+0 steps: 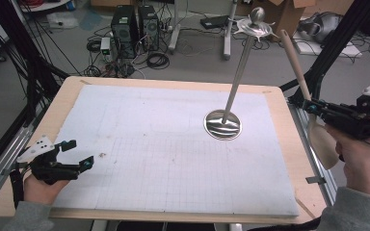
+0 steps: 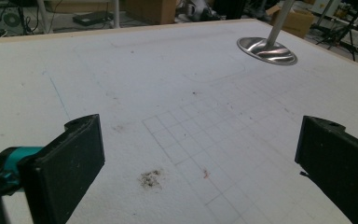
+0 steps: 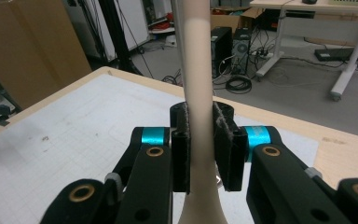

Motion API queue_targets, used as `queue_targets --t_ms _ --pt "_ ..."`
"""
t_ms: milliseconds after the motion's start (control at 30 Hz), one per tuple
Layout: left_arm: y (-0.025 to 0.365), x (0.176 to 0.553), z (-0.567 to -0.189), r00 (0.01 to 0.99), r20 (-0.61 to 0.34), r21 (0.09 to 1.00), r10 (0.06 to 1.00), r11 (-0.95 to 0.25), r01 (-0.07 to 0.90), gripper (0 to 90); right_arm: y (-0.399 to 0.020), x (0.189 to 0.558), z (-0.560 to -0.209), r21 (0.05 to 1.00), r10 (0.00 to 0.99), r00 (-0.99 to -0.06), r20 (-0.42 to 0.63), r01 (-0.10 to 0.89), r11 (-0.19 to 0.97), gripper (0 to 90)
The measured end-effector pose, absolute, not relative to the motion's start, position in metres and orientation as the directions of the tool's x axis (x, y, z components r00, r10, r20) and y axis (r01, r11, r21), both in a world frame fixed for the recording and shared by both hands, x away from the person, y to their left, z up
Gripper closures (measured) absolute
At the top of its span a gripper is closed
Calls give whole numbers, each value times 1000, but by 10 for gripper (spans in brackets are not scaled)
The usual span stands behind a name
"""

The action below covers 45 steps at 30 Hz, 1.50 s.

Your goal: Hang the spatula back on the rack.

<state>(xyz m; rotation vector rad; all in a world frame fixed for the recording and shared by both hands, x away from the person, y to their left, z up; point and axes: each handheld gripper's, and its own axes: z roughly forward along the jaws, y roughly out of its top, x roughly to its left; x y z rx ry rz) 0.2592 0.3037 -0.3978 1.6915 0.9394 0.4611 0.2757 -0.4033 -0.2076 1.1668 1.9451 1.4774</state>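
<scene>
Right gripper view is showing my right gripper [image 3: 200, 149] clamping the pale wooden spoon's [image 3: 196, 84] handle off the table's right edge (left gripper [image 1: 79, 155] gaping, idling), probably needing hanging on the tall steel stand [image 1: 236, 82].

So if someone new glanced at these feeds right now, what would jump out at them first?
Probably the tall metal stand, its round base right of centre on the white mat and its pole leaning up toward hooks at the top. Next, the wooden spoon clamped by its handle in the right gripper at the table's right edge, bowl hanging down. The left gripper rests open at the mat's near left corner, holding nothing.
</scene>
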Motion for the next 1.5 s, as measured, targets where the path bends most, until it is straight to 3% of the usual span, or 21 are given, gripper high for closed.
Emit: queue_targets --t_ms 1500 --pt "307 257 -401 598 -156 928 786 -91 362 17 -406 291 -223 914 777 -585 232 405 32 784"
